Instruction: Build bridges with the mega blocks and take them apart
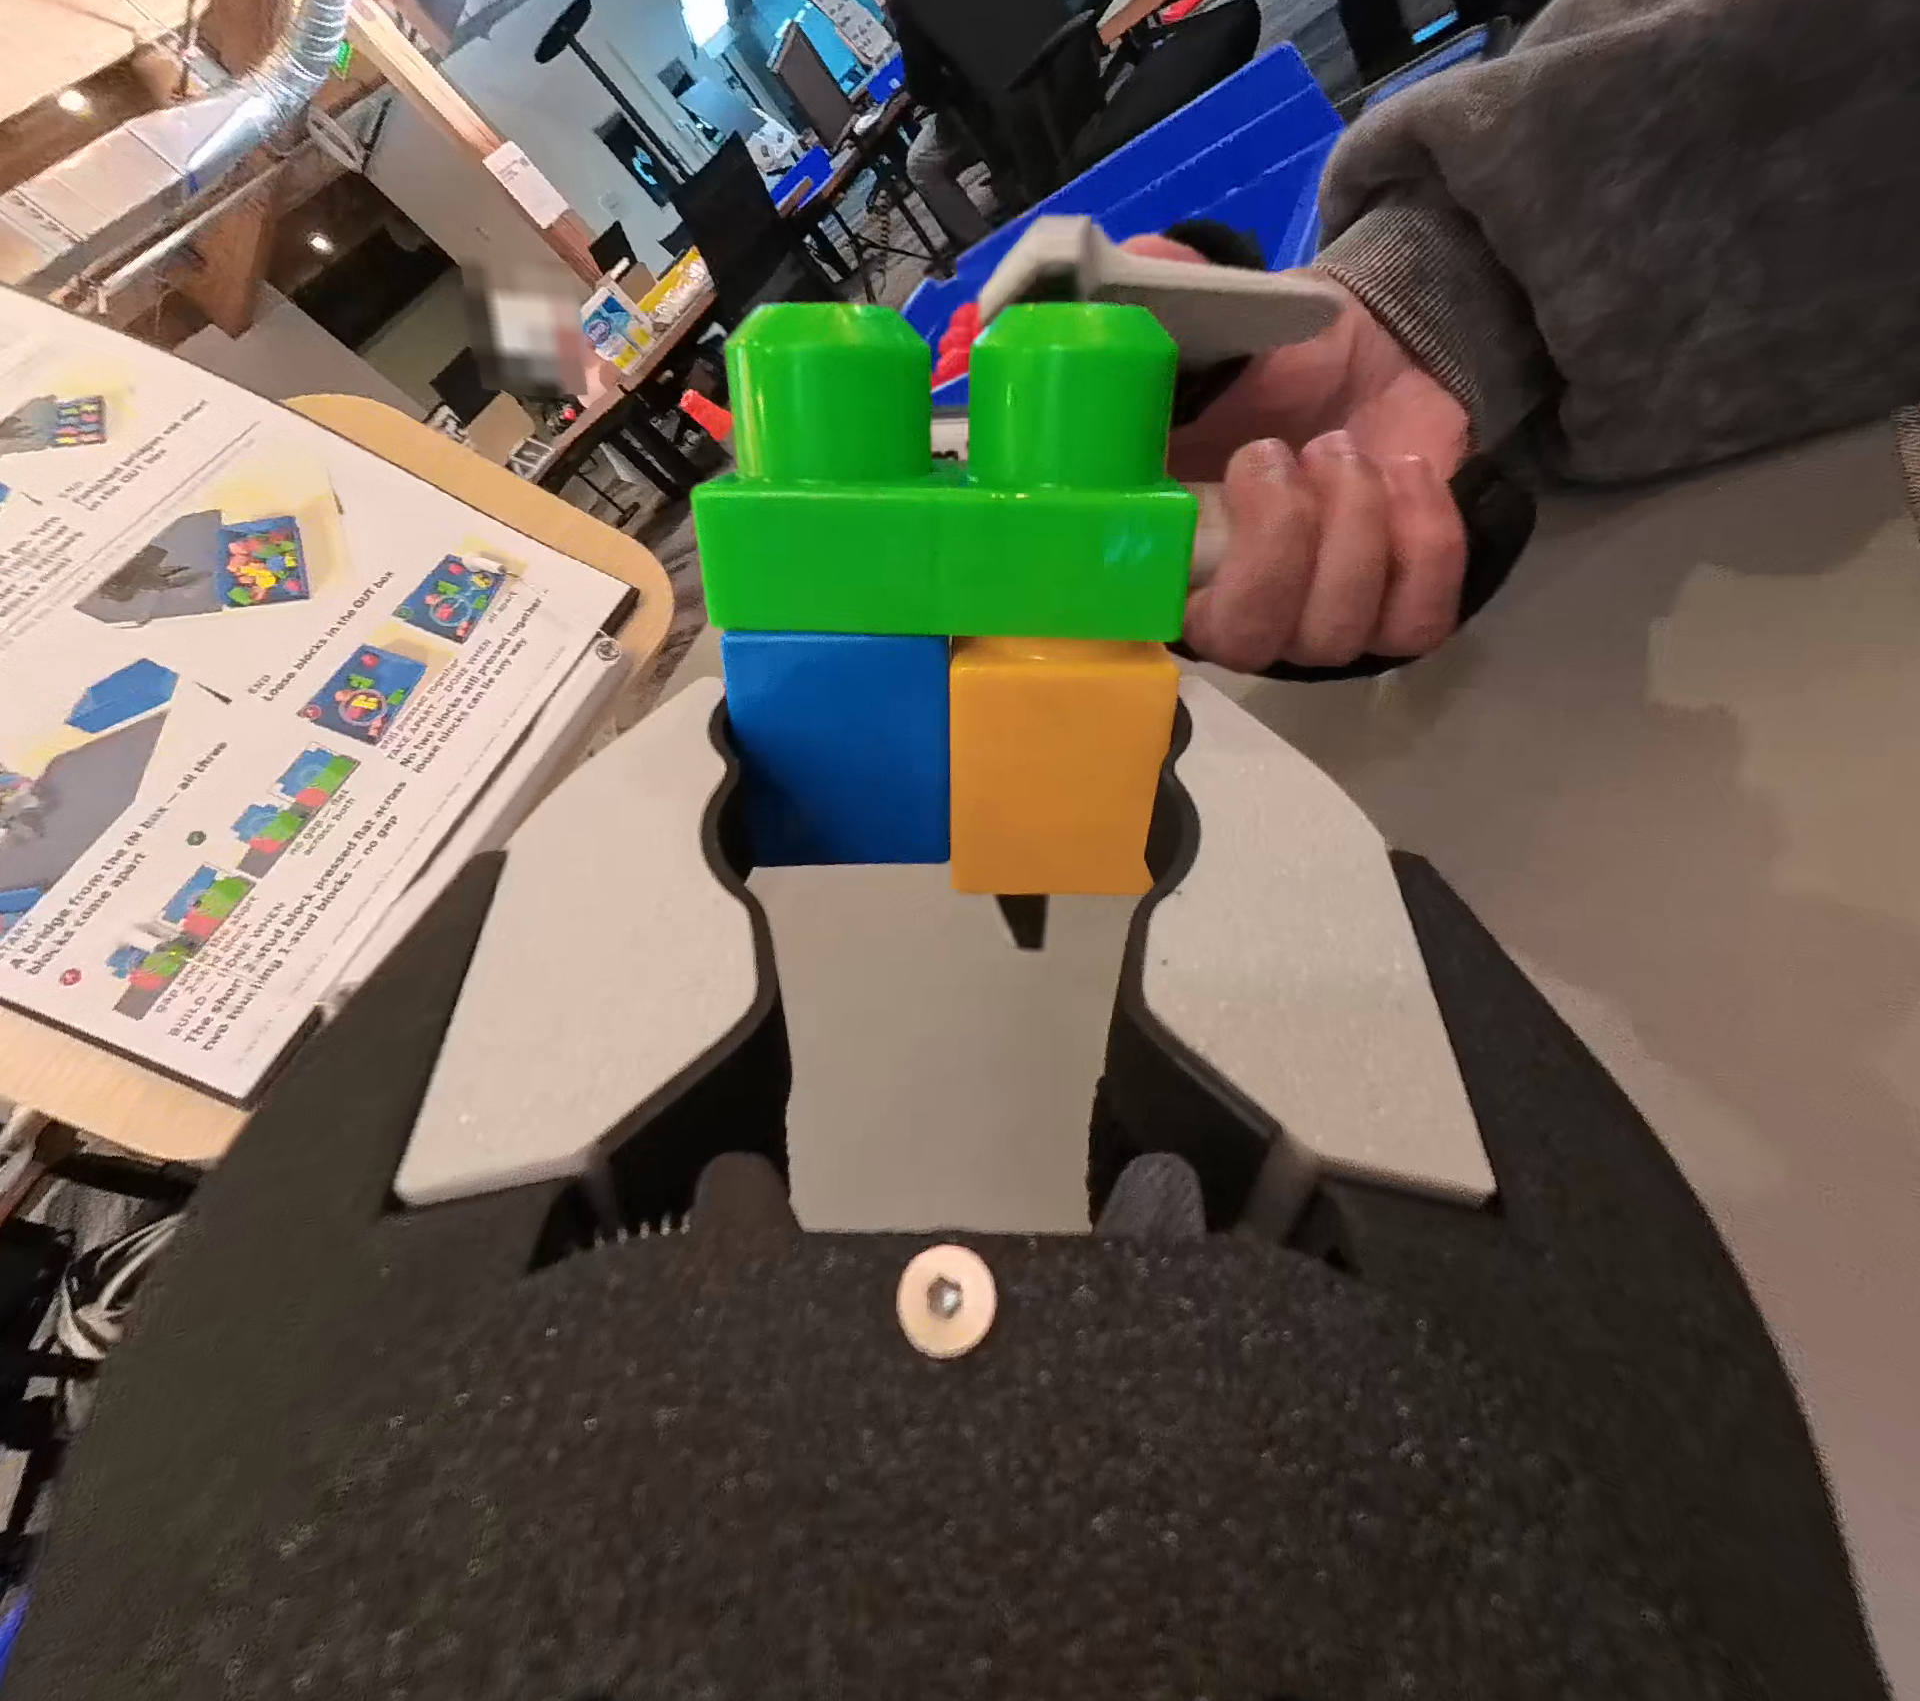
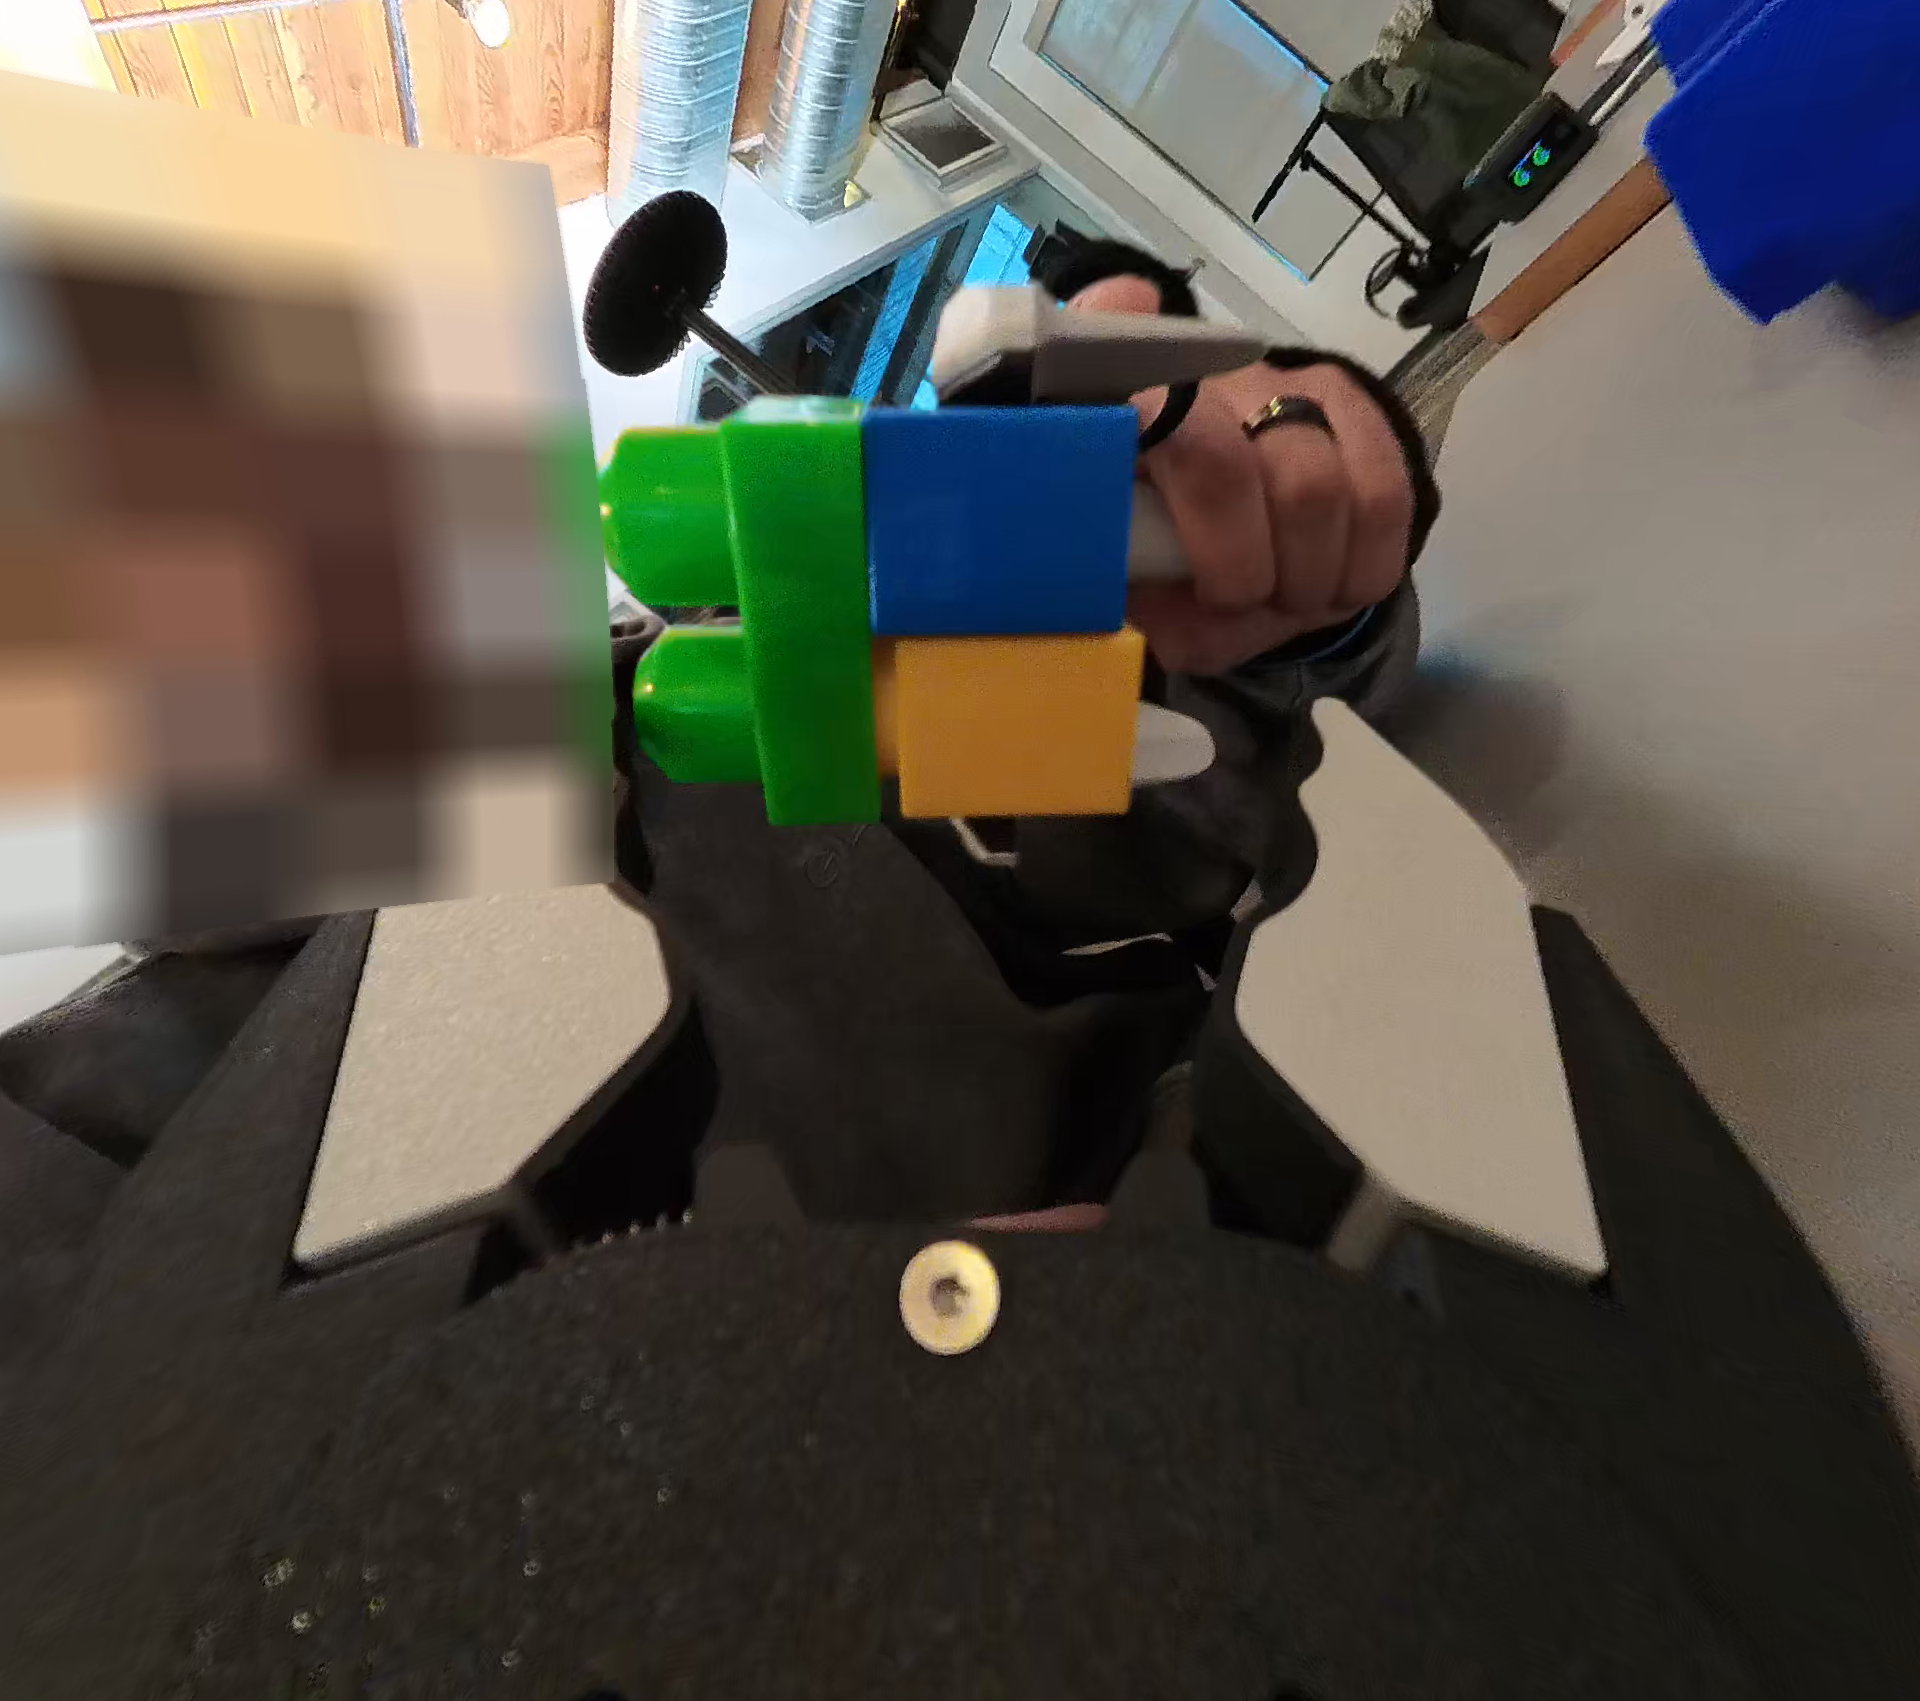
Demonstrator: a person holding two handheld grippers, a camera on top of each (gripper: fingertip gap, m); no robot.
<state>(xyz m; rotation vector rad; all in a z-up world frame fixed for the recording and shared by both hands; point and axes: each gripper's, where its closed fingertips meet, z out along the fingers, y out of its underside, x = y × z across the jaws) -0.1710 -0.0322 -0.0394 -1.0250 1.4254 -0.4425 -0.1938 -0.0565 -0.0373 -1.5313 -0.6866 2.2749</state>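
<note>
A small bridge is held in the air: a green two-stud block [image 1: 940,555] pressed across a blue block [image 1: 836,747] and a yellow block [image 1: 1055,763]. My left gripper [image 1: 951,768] is shut on the blue and yellow blocks, one finger on each outer side. My right gripper [image 2: 977,862] is open wide and empty, its tips just short of the bridge. In the right wrist view the bridge lies sideways: green block [image 2: 810,612], blue block [image 2: 997,519], yellow block [image 2: 1013,721]. The right gripper's grey finger [image 1: 1153,290] shows behind the green block's right stud.
A printed instruction sheet on a board [image 1: 260,664] lies at the left on a wooden tabletop. A blue bin [image 1: 1195,176] with red blocks stands behind the bridge; it also shows in the right wrist view [image 2: 1787,41]. The grey table [image 1: 1610,924] lies below. The tips of both grippers are at nearly the same place.
</note>
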